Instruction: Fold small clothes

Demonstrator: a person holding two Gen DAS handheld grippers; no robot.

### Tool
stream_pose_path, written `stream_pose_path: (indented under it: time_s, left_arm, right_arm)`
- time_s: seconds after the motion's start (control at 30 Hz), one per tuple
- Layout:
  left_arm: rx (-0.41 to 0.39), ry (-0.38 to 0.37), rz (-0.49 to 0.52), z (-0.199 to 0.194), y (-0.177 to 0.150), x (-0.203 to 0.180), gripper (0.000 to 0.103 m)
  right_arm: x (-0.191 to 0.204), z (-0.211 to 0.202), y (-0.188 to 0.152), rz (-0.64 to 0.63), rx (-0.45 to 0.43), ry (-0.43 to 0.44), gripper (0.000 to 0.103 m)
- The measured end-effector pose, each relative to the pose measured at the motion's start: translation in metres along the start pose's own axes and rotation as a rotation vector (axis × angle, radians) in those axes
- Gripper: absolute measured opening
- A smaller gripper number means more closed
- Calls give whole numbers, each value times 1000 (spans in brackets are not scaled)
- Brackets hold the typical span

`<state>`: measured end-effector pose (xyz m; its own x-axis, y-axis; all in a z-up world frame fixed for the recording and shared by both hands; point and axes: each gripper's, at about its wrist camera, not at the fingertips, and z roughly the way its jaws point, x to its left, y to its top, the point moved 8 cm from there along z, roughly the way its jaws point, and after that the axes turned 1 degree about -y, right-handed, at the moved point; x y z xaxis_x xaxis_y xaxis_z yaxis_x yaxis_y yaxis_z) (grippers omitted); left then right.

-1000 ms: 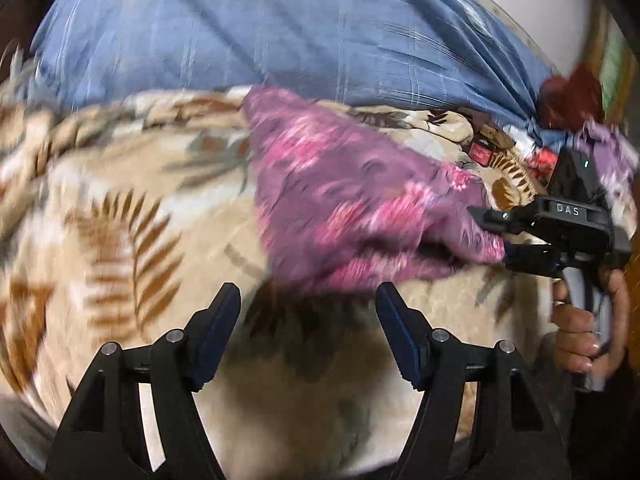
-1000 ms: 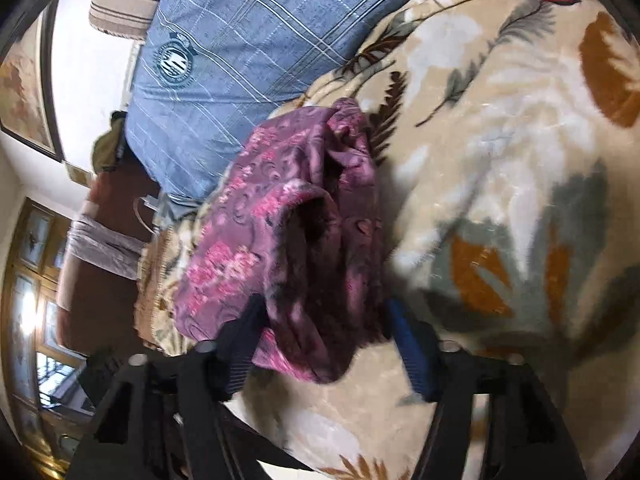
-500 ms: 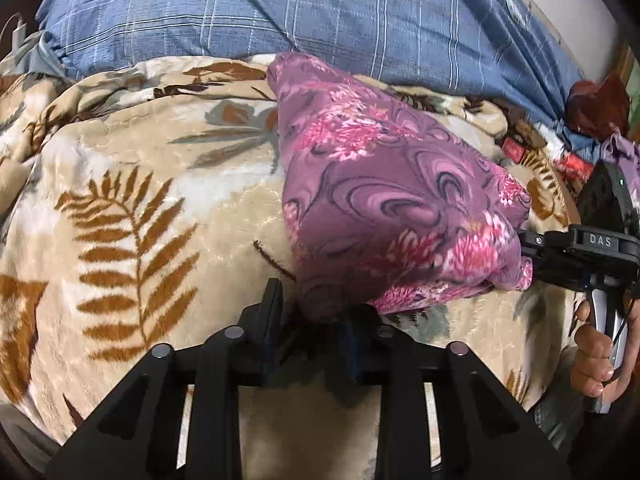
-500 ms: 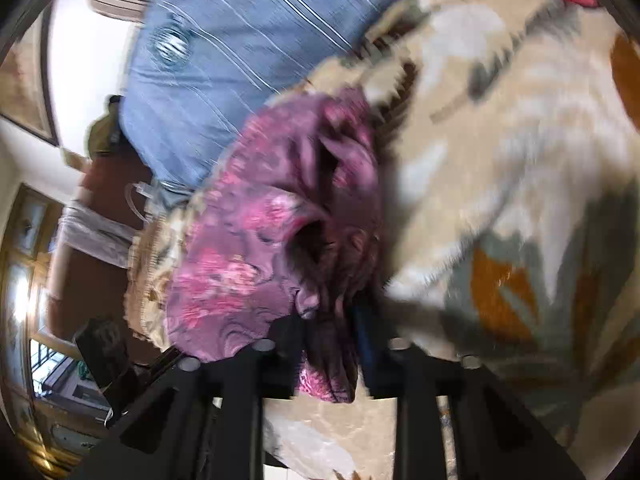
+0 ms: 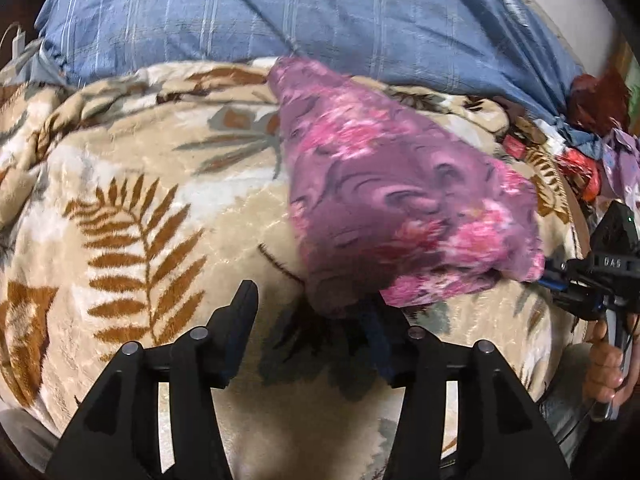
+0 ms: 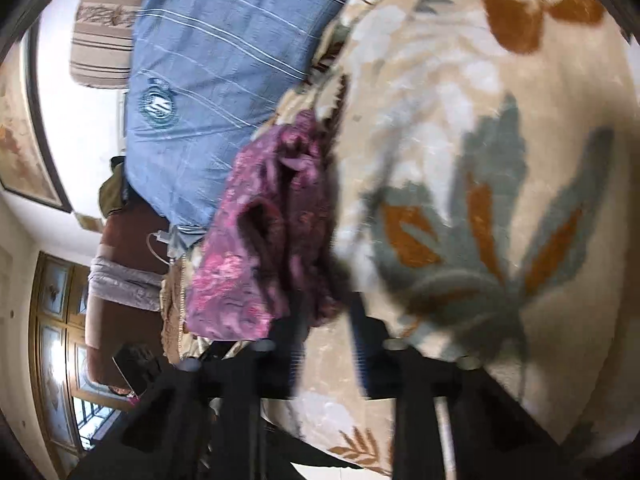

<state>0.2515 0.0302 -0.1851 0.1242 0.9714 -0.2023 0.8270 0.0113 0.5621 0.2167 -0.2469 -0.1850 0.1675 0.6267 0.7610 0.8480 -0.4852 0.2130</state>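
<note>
A small purple garment with pink flowers [image 5: 384, 200] lies folded over on a beige leaf-print blanket [image 5: 160, 200]. My left gripper [image 5: 312, 312] is open just in front of the garment's near corner, which drapes by its right finger. The right gripper shows in the left wrist view at the far right [image 5: 560, 284], at the garment's right edge. In the right wrist view the garment [image 6: 272, 232] bunches just ahead of my right gripper [image 6: 326, 344], whose fingers stand apart with the cloth's edge at the gap.
A large blue checked pillow [image 5: 320, 12] lies behind the garment. A pile of other clothes [image 5: 592, 148] sits at the far right. A striped pillow [image 6: 108, 20] and a wooden cabinet [image 6: 52, 340] show in the right wrist view.
Both grippers were shut on the garment's near edge half a second ago. Both have since opened and let the cloth go, and the garment has settled on the blanket.
</note>
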Motion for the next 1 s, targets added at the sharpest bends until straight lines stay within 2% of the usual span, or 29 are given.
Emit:
stream_pose_path:
  time_s: [0.03,0.1,0.17,0.23,0.37,0.47,0.5,0.53,0.57,0.63,0.67,0.7,0.8,0.83,0.93,0.97,1.0]
  left_arm:
    - [3,-15,-13,1,-2,1,51]
    - [1,-35,-34,1,-3,1,51]
    - [-3,-52,-30,-1,-4,-2,51]
    - [-12,-48,2,-2,-4,-7,51]
    - [-13,-24,24,4,3,-10,51]
    - [15,-75,-31,16,9,-8,50]
    - [29,-88,-39,21,9,-7,48]
    - [37,-111,-52,23,8,-7,38]
    - [49,-164,-80,23,8,-6,32]
    - [58,-166,-90,21,7,-4,23]
    - [54,-155,-79,18,7,-4,22]
    - [52,-147,-72,17,6,-6,22]
    - [59,-140,-85,17,5,-5,22]
    - [64,-144,-100,18,5,-4,26]
    - [83,-104,-125,27,7,-4,32]
    - [79,-91,-111,27,8,-5,32]
    - [79,-85,-101,27,9,-6,27]
  right_arm:
    - [-1,3,1,-14,6,-16,12]
    - [16,14,-4,-70,36,9,15]
    - [28,21,-6,-129,31,-41,16]
    - [25,27,-3,-129,35,-88,22]
    - [16,35,0,-53,60,-27,27]
    - [12,40,-2,-27,79,-4,27]
    - [11,39,-1,-20,76,1,27]
    - [8,36,0,-7,62,-1,24]
    - [5,28,3,8,23,-3,26]
    - [4,16,8,-7,-17,-24,34]
    - [5,17,8,-9,-12,-18,42]
    - [7,21,5,-7,8,-2,42]
    - [17,34,-4,-51,53,-8,41]
    - [19,38,-5,-70,62,-23,37]
    - [16,48,-9,-74,90,-43,12]
    - [16,48,-9,-69,86,-36,11]
    - [16,46,-8,-74,80,-36,11]
